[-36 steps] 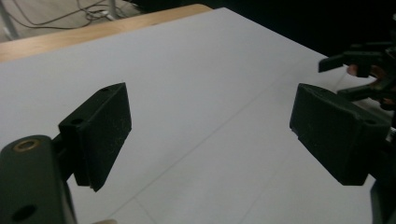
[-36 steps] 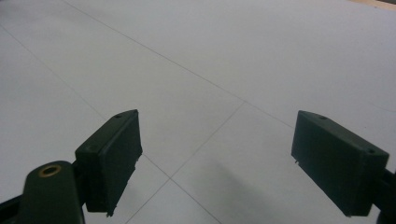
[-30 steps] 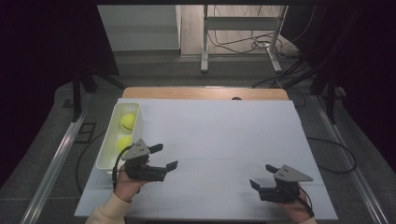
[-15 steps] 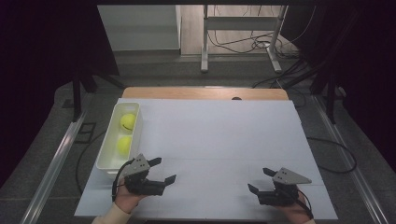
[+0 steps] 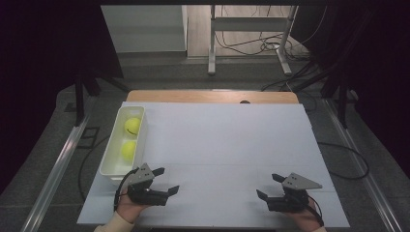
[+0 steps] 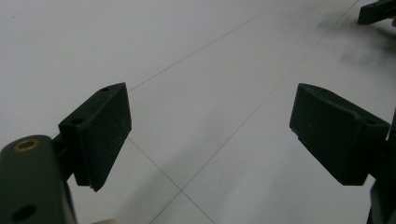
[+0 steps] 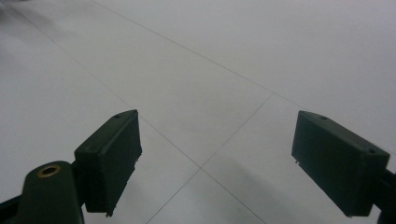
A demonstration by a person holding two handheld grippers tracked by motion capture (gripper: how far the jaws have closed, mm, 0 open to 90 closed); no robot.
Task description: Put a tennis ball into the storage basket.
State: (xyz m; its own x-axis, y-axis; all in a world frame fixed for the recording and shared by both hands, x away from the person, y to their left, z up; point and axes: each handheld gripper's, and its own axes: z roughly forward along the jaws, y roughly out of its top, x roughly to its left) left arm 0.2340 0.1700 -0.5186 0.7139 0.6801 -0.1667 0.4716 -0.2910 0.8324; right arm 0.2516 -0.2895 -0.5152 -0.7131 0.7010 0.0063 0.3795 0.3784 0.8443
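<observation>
Two yellow tennis balls (image 5: 131,126) (image 5: 128,151) lie in a white tray (image 5: 109,166) at the table's left edge. My left gripper (image 5: 166,180) rests low near the front left of the white table top (image 5: 227,140), just below the tray's near end, jaws open and empty; in the left gripper view (image 6: 210,130) only bare table lies between the pads. My right gripper (image 5: 269,186) sits at the front right, open and empty, and its own view (image 7: 215,154) also has plain table between its jaws.
The table's wooden far edge (image 5: 208,95) borders a floor with a metal stand (image 5: 251,29) and loose cables (image 5: 241,46). Metal rails (image 5: 53,169) run along both sides. The other gripper's jaw tip (image 6: 376,11) is at the top right of the left gripper view.
My left gripper has sunk and drawn back toward the table's front edge, away from the tray. The right gripper has stayed where it was.
</observation>
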